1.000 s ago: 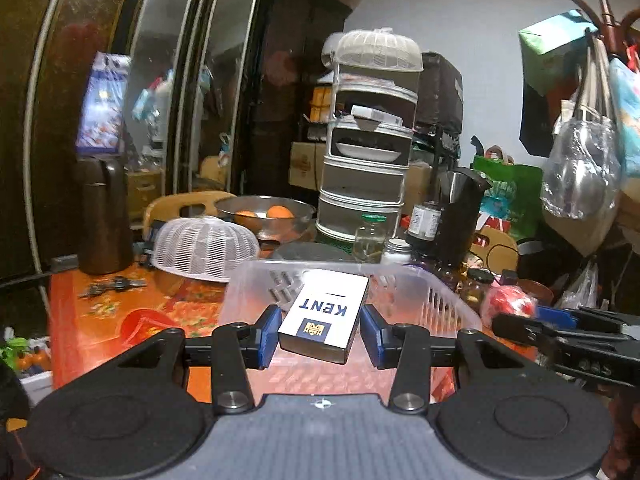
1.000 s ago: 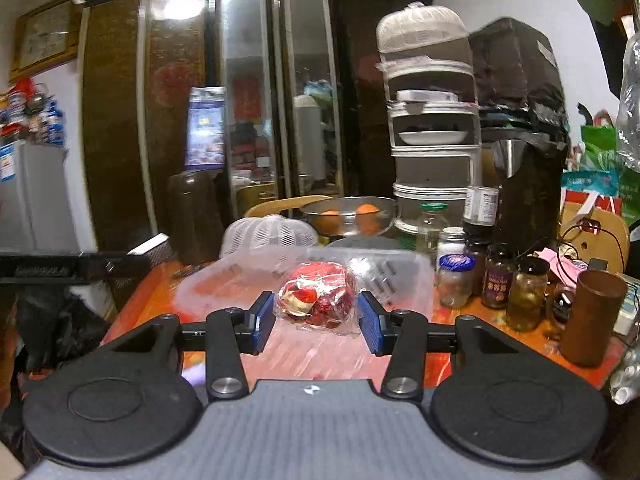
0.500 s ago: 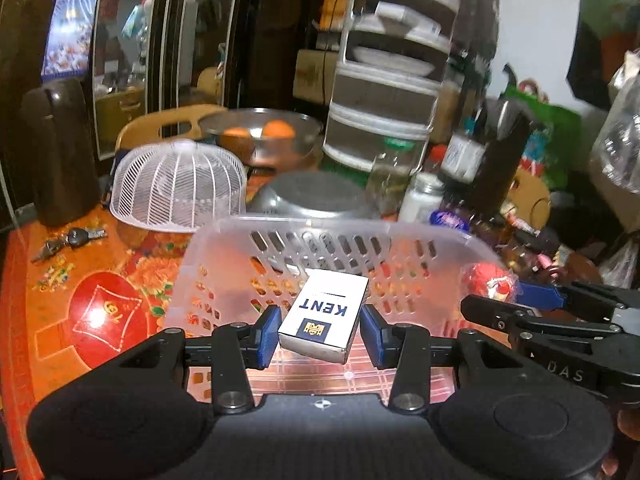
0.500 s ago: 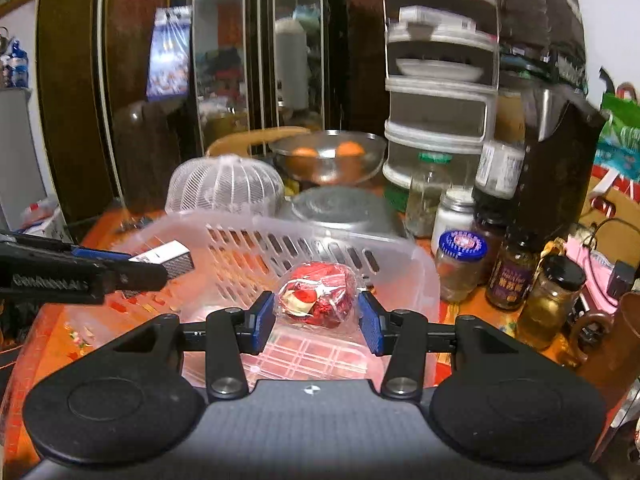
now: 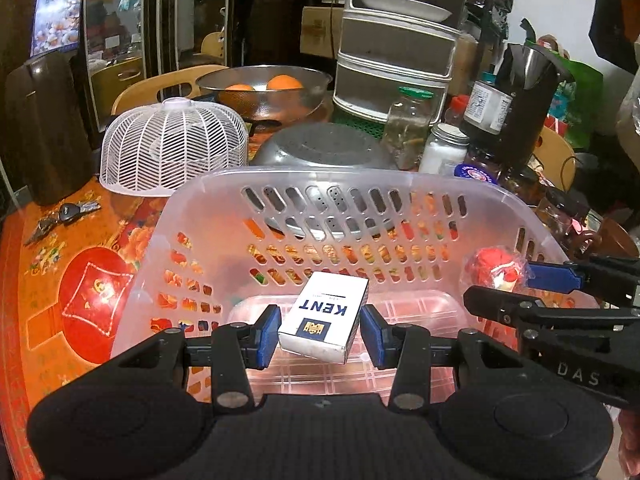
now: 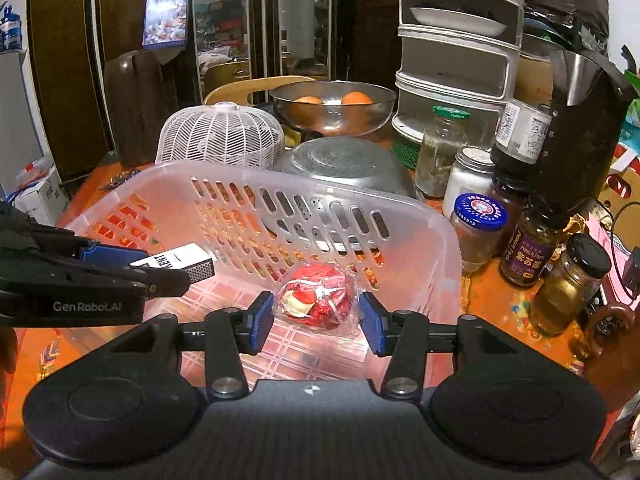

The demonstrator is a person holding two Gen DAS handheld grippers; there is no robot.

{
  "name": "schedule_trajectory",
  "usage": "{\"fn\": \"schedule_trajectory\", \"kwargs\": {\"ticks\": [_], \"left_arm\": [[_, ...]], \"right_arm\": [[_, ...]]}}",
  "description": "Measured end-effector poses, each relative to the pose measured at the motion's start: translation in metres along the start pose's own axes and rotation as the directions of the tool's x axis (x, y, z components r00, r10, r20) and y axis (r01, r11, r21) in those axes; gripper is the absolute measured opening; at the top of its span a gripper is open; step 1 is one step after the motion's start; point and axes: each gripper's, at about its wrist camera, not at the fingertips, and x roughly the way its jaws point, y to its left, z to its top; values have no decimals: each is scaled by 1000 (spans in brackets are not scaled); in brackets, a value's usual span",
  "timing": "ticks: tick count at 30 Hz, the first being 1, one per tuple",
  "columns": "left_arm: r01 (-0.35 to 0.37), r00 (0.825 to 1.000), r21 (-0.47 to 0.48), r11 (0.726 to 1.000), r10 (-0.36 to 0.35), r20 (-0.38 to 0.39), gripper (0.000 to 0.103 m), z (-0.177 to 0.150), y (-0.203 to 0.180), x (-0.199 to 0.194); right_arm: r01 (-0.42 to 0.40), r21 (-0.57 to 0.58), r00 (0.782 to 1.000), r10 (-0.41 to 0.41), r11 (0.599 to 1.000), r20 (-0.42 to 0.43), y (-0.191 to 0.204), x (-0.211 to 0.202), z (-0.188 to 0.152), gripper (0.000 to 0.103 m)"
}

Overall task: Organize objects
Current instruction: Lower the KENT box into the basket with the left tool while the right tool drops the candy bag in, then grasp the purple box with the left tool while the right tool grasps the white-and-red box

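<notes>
A clear plastic basket (image 5: 328,178) stands on the red patterned table; it also shows in the right wrist view (image 6: 280,184). My left gripper (image 5: 322,338) is shut on a white KENT cigarette box (image 5: 324,316) and holds it over the basket's inside. My right gripper (image 6: 316,320) is shut on a red packet in clear wrap (image 6: 316,300), also over the basket. In the left wrist view the right gripper holds the packet (image 5: 496,272) at the basket's right side. In the right wrist view the box (image 6: 180,260) shows at the left.
Behind the basket stand a white mesh food cover (image 5: 172,144), an upturned metal colander (image 5: 320,148), a bowl of oranges (image 5: 264,88) and a tiered rack (image 5: 396,48). Several jars (image 6: 476,224) crowd the right. Keys (image 5: 64,216) lie at the left.
Both grippers have moved forward and down toward the basket, carrying the box and the packet. The basket now fills more of both views.
</notes>
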Motion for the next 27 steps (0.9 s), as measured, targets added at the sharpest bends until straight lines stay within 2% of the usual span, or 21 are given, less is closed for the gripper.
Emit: {"fn": "schedule_trajectory", "kwargs": {"ticks": [1,2,3,4,5,8,10,13,14,16,21,23,27], "left_arm": [[-4,1000,-3,1000,4,13,48,0,1,-1],[-8,999,-2,1000,8,31,54,0,1,-3],[-8,999,-3,1000,8,39,61,-1,2,-4],[-5,999,-8,1000,5,49,74,-1,3,-6],[2,998,-11,1000,-1,68,78,-1,3,-11],[32,992,-8,999,-30,124,78,-8,1,-32],[48,984,-12,999,-45,172,80,-17,1,-54],[64,968,13,998,-65,242,83,-45,2,-94],[72,964,18,997,-74,256,87,-56,3,-105],[84,959,19,996,-86,268,89,-85,8,-122],[77,969,-36,996,-66,238,89,-160,20,-132],[70,971,-58,996,-55,234,89,-182,24,-130],[63,977,-81,995,-45,210,85,-198,24,-118]], "right_arm": [[0,-1,1000,0,1000,2,1,0,0,62],[-2,-3,1000,2,1000,9,1,-1,0,66],[5,-2,1000,-5,1000,21,2,-3,0,75],[13,0,999,-13,1000,37,3,-7,-1,78],[12,-1,999,-12,1000,51,3,-11,-1,79],[20,1,994,-20,1000,106,3,-32,-4,82],[26,14,987,-28,1000,156,2,-51,-10,93],[3,31,974,-9,1000,228,1,-87,-33,103],[-5,32,969,-3,999,245,0,-97,-43,103],[-9,39,965,-1,999,261,2,-114,-68,103],[-17,115,968,-13,993,252,9,-134,-142,103],[-44,155,967,3,987,254,16,-140,-170,103],[-58,184,964,8,981,266,31,-142,-207,103]]}}
